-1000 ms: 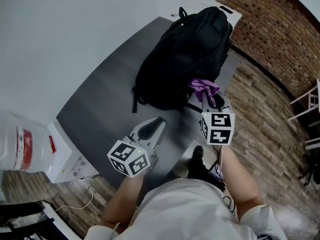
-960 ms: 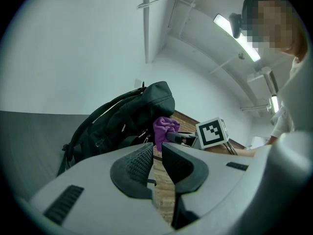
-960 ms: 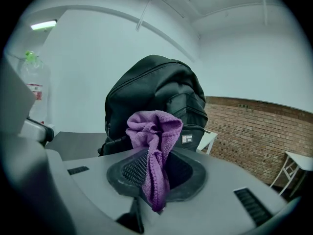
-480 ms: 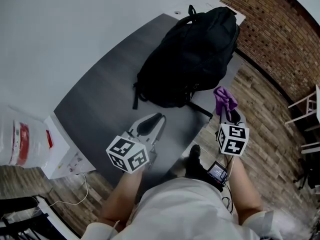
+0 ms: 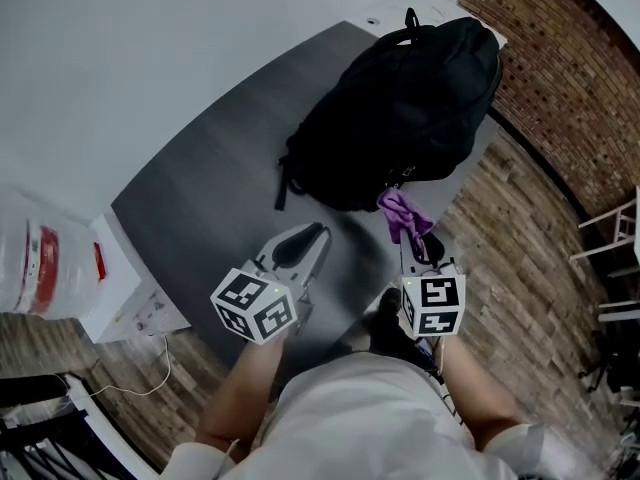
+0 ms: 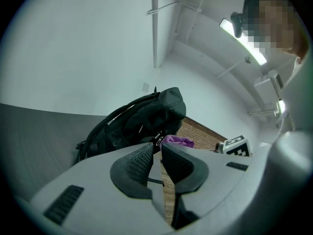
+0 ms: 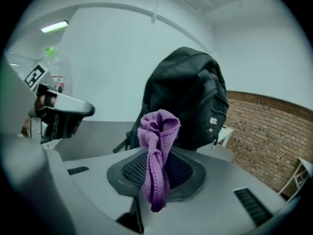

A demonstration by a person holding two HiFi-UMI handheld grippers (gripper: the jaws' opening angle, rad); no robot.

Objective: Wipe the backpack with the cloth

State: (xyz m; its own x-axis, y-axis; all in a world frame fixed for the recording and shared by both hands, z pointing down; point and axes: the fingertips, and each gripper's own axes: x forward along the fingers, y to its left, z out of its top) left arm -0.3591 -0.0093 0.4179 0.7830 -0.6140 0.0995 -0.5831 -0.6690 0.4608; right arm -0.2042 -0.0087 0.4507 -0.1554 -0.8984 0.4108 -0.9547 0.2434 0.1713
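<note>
Far left there's a big water jug parked off the counter, nothing to do with the job.

Next over, the left tongs hang above the bare grey part of the counter, pointing at the backpack but well short of it. Its own view shows them down to a thin slit with nothing in between, so my read is that this hand is just on standby, maybe ready to steady the bag once the rubbing starts.

The backpack is black and lies on its side across the far end of the counter. Its carry handle points to the far end and a loose strap trails off its near-left side. With a big face turned up like that, there's plenty of surface to reach.

Then the right tongs, clamped on the purple cloth. It's pinched around its middle, with a bunched wad sticking out past the tips. Makes sense to me, since the wad is what should meet the fabric, not the hard tips. Right now the cloth sits just beside the bag's near lower edge, by the counter's corner. I can't tell if it's actually touching.
</note>
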